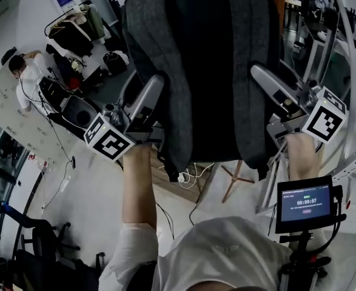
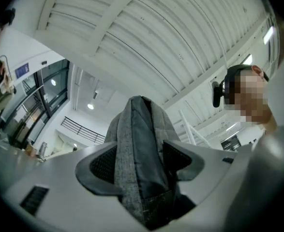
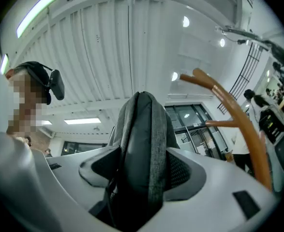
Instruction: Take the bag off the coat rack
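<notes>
A dark grey backpack (image 1: 202,65) hangs in front of me, held up between both grippers. My left gripper (image 1: 148,102) is shut on the bag's left side. In the left gripper view a fold of grey bag fabric (image 2: 139,144) is pinched between the two dark pads of the left gripper (image 2: 141,162). My right gripper (image 1: 270,85) grips the bag's right side. The right gripper view shows the right gripper (image 3: 139,168) shut on a grey bag edge (image 3: 144,139). The wooden coat rack arms (image 3: 231,108) curve up to the right of the bag, apart from it.
Wooden rack legs (image 1: 233,177) stand on the floor below the bag, with cables (image 1: 187,177) beside them. A small screen on a stand (image 1: 305,204) is at lower right. A person at a table (image 1: 23,71), a clothes rail (image 1: 74,26) and a chair (image 1: 32,247) are at left.
</notes>
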`<state>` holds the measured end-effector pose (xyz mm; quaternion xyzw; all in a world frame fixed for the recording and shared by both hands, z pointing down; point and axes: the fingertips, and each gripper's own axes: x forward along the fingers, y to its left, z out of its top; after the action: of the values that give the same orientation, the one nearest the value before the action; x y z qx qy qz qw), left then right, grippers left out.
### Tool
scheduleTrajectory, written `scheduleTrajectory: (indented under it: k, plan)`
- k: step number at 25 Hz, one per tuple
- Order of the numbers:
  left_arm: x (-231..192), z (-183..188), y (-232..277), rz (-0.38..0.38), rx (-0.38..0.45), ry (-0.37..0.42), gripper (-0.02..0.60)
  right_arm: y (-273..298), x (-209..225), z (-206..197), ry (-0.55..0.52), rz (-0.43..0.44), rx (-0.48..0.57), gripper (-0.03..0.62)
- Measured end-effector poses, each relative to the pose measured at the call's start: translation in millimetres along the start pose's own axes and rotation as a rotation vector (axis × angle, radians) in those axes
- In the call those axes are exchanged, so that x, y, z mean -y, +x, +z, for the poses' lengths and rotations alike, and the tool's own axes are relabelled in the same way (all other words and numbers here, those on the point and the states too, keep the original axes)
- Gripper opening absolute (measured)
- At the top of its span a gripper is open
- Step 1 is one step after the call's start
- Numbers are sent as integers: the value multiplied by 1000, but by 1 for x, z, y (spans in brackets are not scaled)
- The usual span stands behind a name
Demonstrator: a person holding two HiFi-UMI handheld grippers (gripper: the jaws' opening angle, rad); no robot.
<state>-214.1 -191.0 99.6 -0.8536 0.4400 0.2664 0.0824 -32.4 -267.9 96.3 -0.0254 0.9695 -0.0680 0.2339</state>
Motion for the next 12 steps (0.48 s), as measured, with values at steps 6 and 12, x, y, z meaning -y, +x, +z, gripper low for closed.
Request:
scheduleTrajectory:
  k: [6,12]
  plan:
    - [9,43,-81,191,2,85,292,55,-46,-40,111,194,-39,290]
    - [-49,57,-171,428,-20,152,293,145,-43,-138,290,374,-99,290]
